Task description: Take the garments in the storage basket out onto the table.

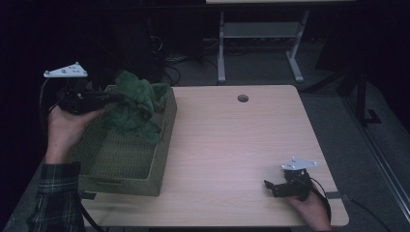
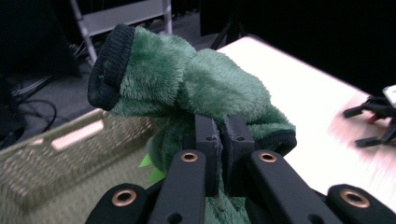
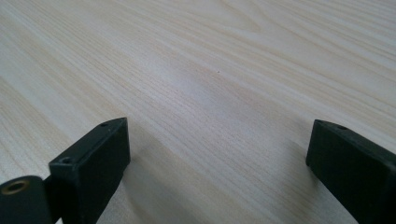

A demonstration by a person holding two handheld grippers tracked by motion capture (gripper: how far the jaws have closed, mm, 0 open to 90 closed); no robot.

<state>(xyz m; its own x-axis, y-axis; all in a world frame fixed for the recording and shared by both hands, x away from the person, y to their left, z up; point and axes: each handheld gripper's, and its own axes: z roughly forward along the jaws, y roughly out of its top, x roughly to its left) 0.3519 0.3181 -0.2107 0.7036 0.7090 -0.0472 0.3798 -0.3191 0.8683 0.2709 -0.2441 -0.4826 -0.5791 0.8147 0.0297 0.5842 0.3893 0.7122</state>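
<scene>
A fluffy green garment with a dark knitted cuff hangs above the woven basket at the table's left. My left gripper is shut on a fold of it; in the left gripper view the two pads pinch the green fabric. The lower part of the garment still drapes into the basket. Near the table's front right corner my right gripper rests low over the wood, jaws wide apart with nothing between them.
The wooden table has a round cable hole near its far edge. A white-framed desk leg and cables lie on the dark floor behind. The right gripper appears far off in the left gripper view.
</scene>
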